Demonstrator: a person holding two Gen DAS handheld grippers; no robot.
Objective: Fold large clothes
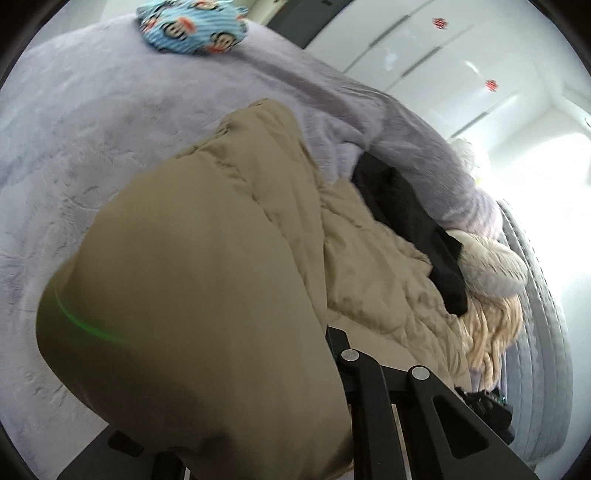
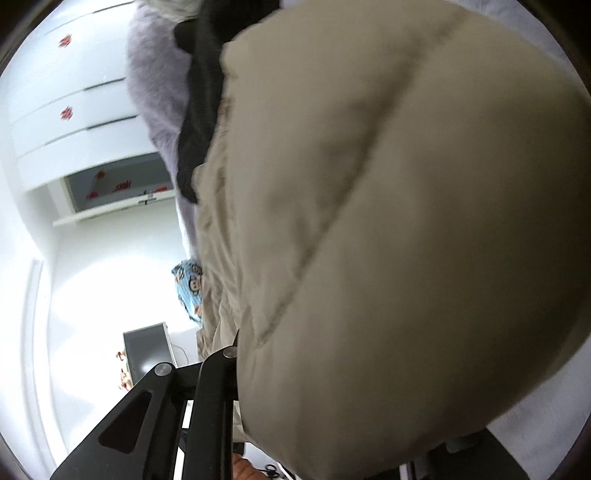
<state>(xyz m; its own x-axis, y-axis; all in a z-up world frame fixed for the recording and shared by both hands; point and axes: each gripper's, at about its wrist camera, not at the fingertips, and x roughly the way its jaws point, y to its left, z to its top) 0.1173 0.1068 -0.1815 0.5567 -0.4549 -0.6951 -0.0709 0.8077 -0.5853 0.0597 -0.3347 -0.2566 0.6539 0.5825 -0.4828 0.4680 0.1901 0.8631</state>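
Note:
A beige padded jacket [image 1: 207, 258] lies on a lilac fuzzy blanket [image 1: 92, 147] that covers the bed. One part of the jacket bulges up close to the lens. My left gripper [image 1: 314, 343] is shut on that bulge; only its right finger [image 1: 336, 336] shows, the other is under the cloth. In the right wrist view the same jacket [image 2: 406, 221] fills most of the picture. My right gripper [image 2: 266, 354] is shut on its fabric, with one black finger [image 2: 231, 350] pressed against the cloth and the other hidden.
A black garment [image 1: 406, 221] and a cream fluffy piece [image 1: 491, 266] lie beyond the jacket, above a pale knit [image 1: 491, 332]. A blue monkey-print cloth [image 1: 192, 29] sits at the bed's far side. White wardrobe doors [image 1: 424, 55] stand behind. The grey mattress edge [image 1: 535, 332] runs along the right.

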